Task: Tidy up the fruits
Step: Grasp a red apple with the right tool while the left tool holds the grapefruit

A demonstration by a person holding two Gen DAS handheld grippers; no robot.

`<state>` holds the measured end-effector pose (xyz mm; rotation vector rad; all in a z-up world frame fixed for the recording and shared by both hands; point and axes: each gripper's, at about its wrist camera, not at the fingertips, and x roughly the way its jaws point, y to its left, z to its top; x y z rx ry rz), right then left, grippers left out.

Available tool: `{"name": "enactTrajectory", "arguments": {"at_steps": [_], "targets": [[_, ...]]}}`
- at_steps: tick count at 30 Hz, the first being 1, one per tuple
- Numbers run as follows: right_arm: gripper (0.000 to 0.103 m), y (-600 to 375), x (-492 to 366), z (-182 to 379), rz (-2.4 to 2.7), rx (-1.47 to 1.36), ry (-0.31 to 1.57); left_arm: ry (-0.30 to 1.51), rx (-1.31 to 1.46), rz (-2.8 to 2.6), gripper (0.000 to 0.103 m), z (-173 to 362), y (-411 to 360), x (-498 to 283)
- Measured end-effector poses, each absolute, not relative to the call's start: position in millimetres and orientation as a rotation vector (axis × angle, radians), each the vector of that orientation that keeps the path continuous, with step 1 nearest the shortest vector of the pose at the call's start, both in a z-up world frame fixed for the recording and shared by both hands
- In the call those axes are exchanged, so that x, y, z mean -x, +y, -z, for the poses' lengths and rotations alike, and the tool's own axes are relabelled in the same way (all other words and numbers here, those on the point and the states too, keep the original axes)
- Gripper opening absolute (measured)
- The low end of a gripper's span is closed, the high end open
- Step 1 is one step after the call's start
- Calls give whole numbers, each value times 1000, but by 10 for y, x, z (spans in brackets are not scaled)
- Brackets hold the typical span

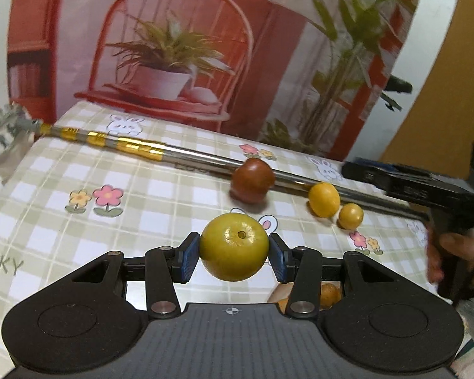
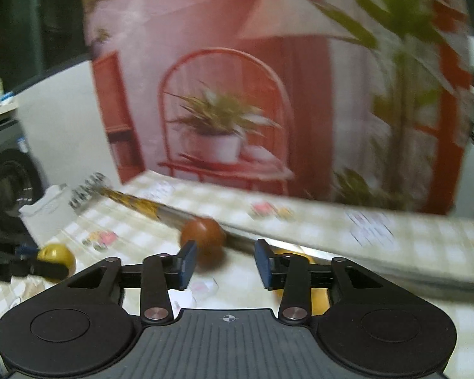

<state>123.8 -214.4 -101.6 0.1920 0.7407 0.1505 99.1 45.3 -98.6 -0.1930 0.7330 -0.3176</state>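
Observation:
My left gripper (image 1: 234,252) is shut on a yellow-green round fruit (image 1: 234,246) and holds it above the checked tablecloth; the same fruit shows at the left of the right wrist view (image 2: 55,257). A brown-red fruit (image 1: 252,179) lies further back against a metal rod, with a yellow fruit (image 1: 324,199) and a smaller yellow fruit (image 1: 350,216) to its right. My right gripper (image 2: 224,262) is open and empty, with the brown-red fruit (image 2: 202,237) just beyond its left finger. A yellow fruit (image 2: 319,298) is partly hidden behind its right finger.
A long metal rod with gold bands (image 1: 136,147) lies diagonally across the table (image 1: 142,195). A printed backdrop (image 1: 180,47) stands at the table's far edge. Another small orange fruit (image 1: 329,293) shows under my left gripper. The right wrist view is motion-blurred.

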Motion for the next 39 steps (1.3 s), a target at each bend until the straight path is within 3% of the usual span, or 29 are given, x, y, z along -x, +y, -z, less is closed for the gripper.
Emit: {"name": "enactTrajectory", "arguments": {"at_steps": [7,9,15,22,30,39], "targets": [[46,-1702,-1902,1206,-228,-37,793,743,236,297,49,1128,648,-957],[54,-1579,-2065,1311,-247,11,823,751,247,297,49,1167,680,-961],[65,-1313,-2386,1653,-256,99,910,761,264,305,49,1243,732,-979],[61,-1223,-2535,1936,-234,137,1008,768,260,322,49,1281,696,-990],[59,-1449,-2178,1835,-243,63,993,767,262,336,49,1286,677,-992],[62,-1623,-2005,1832,-221,20,1034,772,257,357,49,1297,603,-1012]]}}
